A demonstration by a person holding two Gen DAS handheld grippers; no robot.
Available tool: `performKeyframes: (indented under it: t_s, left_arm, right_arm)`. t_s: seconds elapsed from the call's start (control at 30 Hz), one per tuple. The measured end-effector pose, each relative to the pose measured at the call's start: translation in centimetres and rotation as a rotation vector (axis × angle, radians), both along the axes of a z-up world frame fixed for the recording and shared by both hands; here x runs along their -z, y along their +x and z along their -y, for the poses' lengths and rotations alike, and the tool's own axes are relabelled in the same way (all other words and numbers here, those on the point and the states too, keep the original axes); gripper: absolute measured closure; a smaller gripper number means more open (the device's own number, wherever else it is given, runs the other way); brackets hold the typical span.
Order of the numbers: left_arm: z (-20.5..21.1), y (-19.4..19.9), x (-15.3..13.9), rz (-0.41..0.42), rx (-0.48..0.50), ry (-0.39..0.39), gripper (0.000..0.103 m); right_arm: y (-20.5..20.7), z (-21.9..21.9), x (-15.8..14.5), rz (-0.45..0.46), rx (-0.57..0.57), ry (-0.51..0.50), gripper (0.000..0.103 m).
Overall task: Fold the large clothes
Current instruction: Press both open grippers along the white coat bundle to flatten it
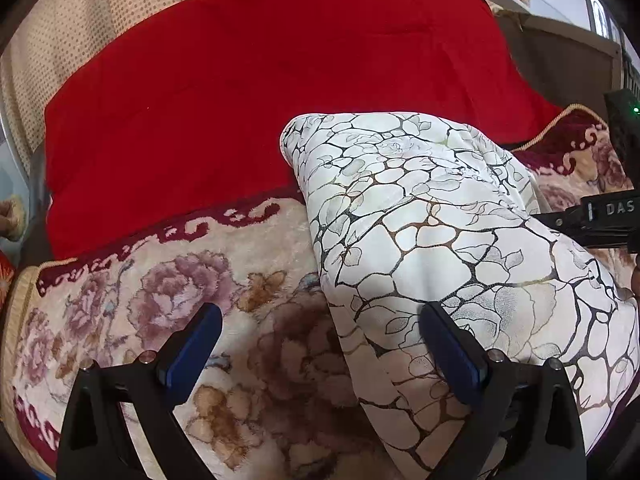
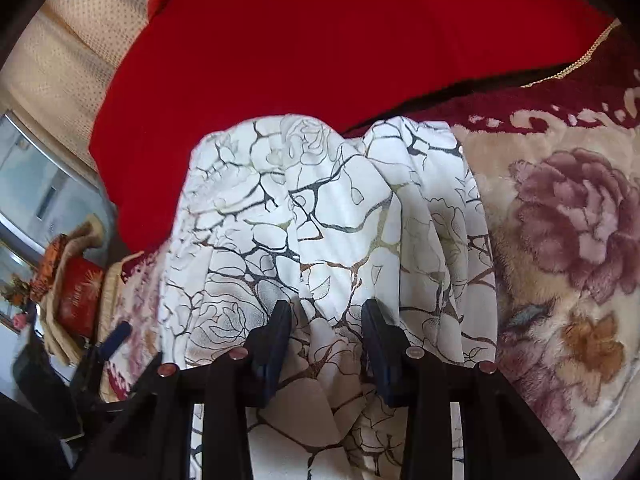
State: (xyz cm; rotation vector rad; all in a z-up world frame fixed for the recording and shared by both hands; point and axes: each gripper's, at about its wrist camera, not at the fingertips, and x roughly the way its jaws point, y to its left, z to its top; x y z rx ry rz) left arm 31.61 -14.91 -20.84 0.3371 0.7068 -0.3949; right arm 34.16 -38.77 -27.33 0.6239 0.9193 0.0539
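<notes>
Right claw [image 2: 326, 344]: jaws part-spread, a bunched fold of the white patterned garment [image 2: 320, 208] between them, seemingly pinched.
Left claw [image 1: 320, 344]: spread wide, garment edge between its fingers, unpressed.
Garment: heaped on the floral blanket [image 1: 160, 300], its far end over the red cover [image 1: 260, 80].

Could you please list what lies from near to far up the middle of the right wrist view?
Right gripper → white garment with the dark cracked-vein print → red blanket.
</notes>
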Motion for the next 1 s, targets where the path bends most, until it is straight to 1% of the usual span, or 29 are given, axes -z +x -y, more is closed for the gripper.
performKeyframes:
  t_s: [0.07, 0.17, 0.27, 0.3, 0.33, 0.37, 0.4, 0.43, 0.47, 0.53, 0.57, 0.6, 0.67, 0.73, 0.8, 0.83, 0.9, 0.97, 1.0]
  left_arm:
    - [-0.2, 0.3, 0.1, -0.018, -0.008, -0.019, 0.004]
    - [-0.9, 0.6, 0.3, -0.062, -0.022, -0.078, 0.004]
    - [-2.4, 1.0, 0.1, -0.157, -0.068, -0.154, 0.004]
    - [-3.0, 0.9, -0.2, -0.166, -0.098, -0.159, 0.004]
    - [-3.4, 0.6, -0.5, -0.16, -0.129, -0.156, 0.004]
    - [-3.8, 0.3, -0.9, -0.149, -0.155, -0.152, 0.004]
    - [-4.1, -0.4, -1.3, -0.13, -0.166, -0.149, 0.004]
    - [-4.1, -0.8, -1.5, -0.122, -0.162, -0.143, 0.004]
    - [-3.9, -1.1, -1.5, -0.115, -0.155, -0.128, 0.004]
    - [-2.1, -1.5, -0.9, -0.121, -0.12, -0.042, 0.004]
    - [-1.1, -1.5, -0.3, -0.124, -0.105, 0.008, 0.004]
    - [-0.1, -1.8, 0.1, -0.088, -0.109, 0.064, 0.004]
    - [0.5, -2.2, -0.3, -0.047, -0.091, 0.077, 0.004]
    - [1.0, -1.7, -0.5, -0.052, -0.078, 0.112, 0.002]
    - [1.4, -1.3, -0.6, -0.055, -0.089, 0.147, 0.0]
    - [1.8, -0.9, -0.7, -0.063, -0.094, 0.174, 0.0]
    - [2.7, -0.6, -1.0, -0.072, -0.102, 0.227, 0.0]
    - [3.6, -0.8, -1.0, -0.055, -0.105, 0.287, 0.0]
    - [3.9, -0.9, -1.0, -0.047, -0.108, 0.304, 0.0]
  right_arm:
    - [-0.6, 0.1, -0.5, 0.018, 0.01, 0.005, 0.062]
    - [-2.2, 0.5, -1.2, 0.055, 0.034, 0.039, 0.062]
    - [-4.9, 0.5, -3.0, 0.109, 0.042, 0.043, 0.061]
    - [-5.9, 0.4, -3.5, 0.135, 0.04, 0.053, 0.061]
    - [-7.4, 0.3, -3.9, 0.171, 0.04, 0.065, 0.061]
    - [-8.2, 0.1, -4.1, 0.182, 0.043, 0.071, 0.061]
    - [-8.8, -0.1, -3.8, 0.171, 0.039, 0.084, 0.061]
    - [-9.0, -0.5, -3.1, 0.139, 0.02, 0.105, 0.061]
    - [-9.1, -0.9, -2.3, 0.093, 0.003, 0.121, 0.061]
    - [-9.0, -1.6, -1.1, 0.023, -0.002, 0.106, 0.062]
    - [-9.0, -1.6, -1.2, 0.024, -0.008, 0.098, 0.062]
    - [-9.2, -1.4, -1.3, 0.048, -0.024, 0.107, 0.062]
    - [-9.6, -0.7, -0.3, 0.1, -0.047, 0.142, 0.062]
    - [-9.8, 0.1, 1.1, 0.148, -0.071, 0.203, 0.064]
    - [-9.3, 0.7, 1.0, 0.125, -0.082, 0.261, 0.064]
    - [-9.1, 0.8, 0.7, 0.12, -0.095, 0.262, 0.064]
    - [-8.9, 0.5, 0.7, 0.117, -0.124, 0.226, 0.064]
    - [-8.8, 0.0, 0.2, 0.111, -0.142, 0.2, 0.064]
    - [-9.0, -0.1, 0.1, 0.109, -0.15, 0.195, 0.064]
